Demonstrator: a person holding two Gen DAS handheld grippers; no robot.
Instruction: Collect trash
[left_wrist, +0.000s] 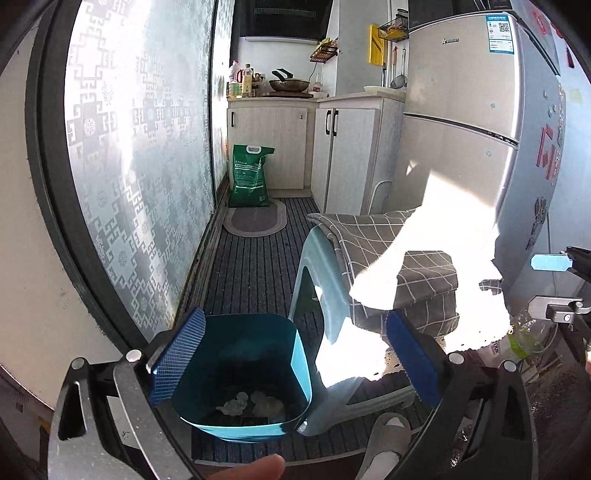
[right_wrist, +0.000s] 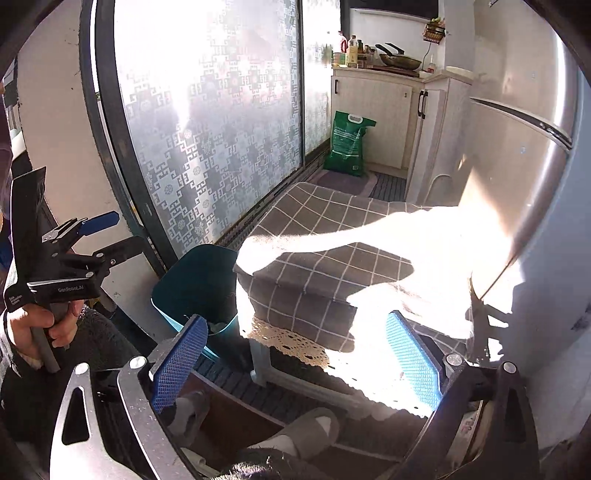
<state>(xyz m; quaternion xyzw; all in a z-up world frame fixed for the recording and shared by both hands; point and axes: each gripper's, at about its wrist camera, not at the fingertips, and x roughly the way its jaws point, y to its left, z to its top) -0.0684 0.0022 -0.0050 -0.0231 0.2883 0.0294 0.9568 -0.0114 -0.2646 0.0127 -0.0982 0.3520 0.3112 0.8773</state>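
Observation:
A teal trash bin stands on the floor by the glass door, with crumpled paper scraps at its bottom. My left gripper is open and empty, hovering above the bin's mouth. The bin also shows in the right wrist view, left of the stool. My right gripper is open and empty, held above the stool's front edge. The left gripper shows in the right wrist view at far left, held in a hand. The right gripper's fingertips show at the left view's right edge.
A pale blue plastic stool carries a grey checked cushion, in harsh sunlight. A patterned glass sliding door is on the left, a fridge on the right. A green bag and cabinets stand at the back. My slippered foot is near the stool.

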